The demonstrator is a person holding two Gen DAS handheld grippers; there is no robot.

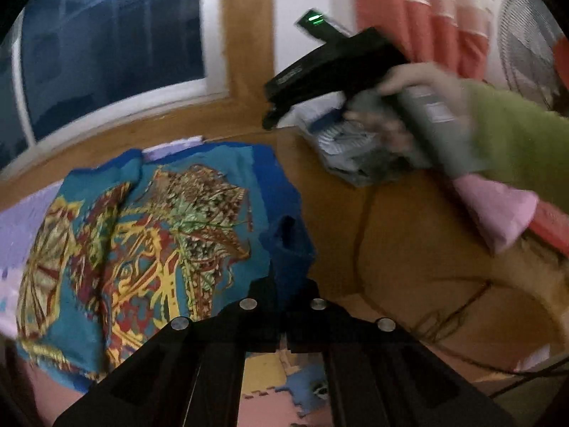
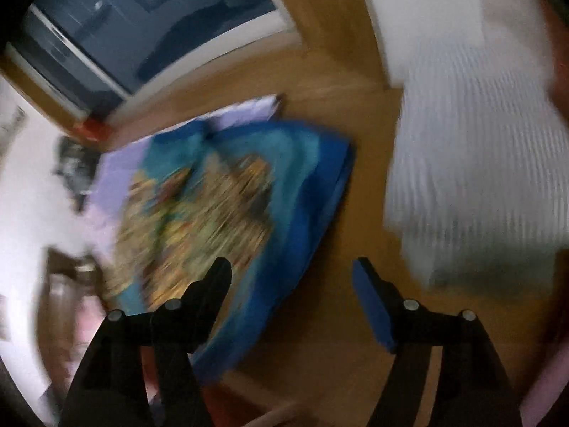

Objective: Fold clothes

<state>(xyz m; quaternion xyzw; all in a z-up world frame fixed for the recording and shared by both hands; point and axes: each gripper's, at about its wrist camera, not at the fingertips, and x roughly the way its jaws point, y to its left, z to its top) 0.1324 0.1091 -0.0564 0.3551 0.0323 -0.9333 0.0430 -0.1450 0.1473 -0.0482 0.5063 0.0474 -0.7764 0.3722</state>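
Folded patterned blue garment (image 1: pixel 142 235) beside empty, spread right claw (image 2: pixel 291 277)

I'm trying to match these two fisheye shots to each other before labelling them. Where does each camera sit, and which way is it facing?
Left wrist view: sits on the left tongs, shut, angled down at the blue patterned garment on the wooden floor; the person's right hand with green sleeve shows.
Right wrist view: sits on the right tongs, open and empty, angled down, motion-blurred; a white striped garment lies to the right.
Shared: the blue patterned garment, floor and dark window.
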